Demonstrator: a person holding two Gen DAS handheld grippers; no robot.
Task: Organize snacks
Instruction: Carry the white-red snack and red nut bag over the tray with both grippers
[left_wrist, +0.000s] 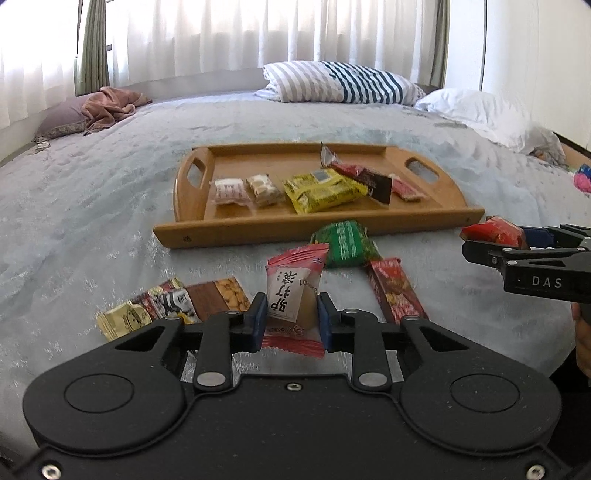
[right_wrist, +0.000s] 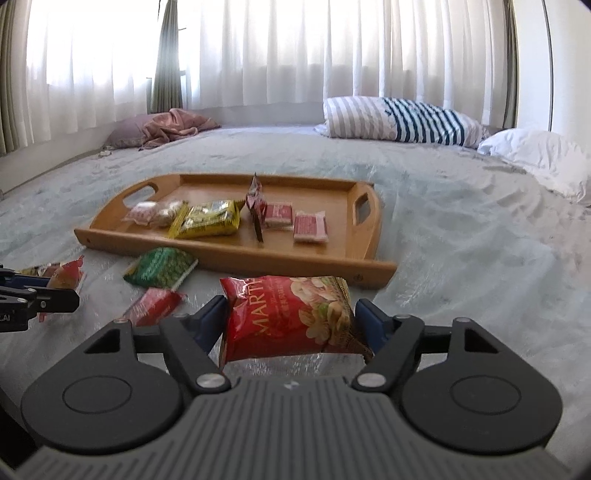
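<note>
Gripping now: you have a snack in each hand, both just above the bed, on the near side of the wooden tray (left_wrist: 258, 229).
Left gripper (left_wrist: 291, 317): its jaws are closed on the pink-and-white candy packet (left_wrist: 293, 295), standing upright.
Right gripper (right_wrist: 291, 325): its jaws pinch the red nut bag (right_wrist: 288, 314) by its sides.
Tray: holds a row of packets, the yellow packet (left_wrist: 321, 190) in the middle; bare wood lies at the far side.
Loose snacks: the green packet (left_wrist: 345, 243) and others lie on the bed (left_wrist: 92, 203).
Next move: carry both forward over the near rim, then release onto bare wood.
</note>
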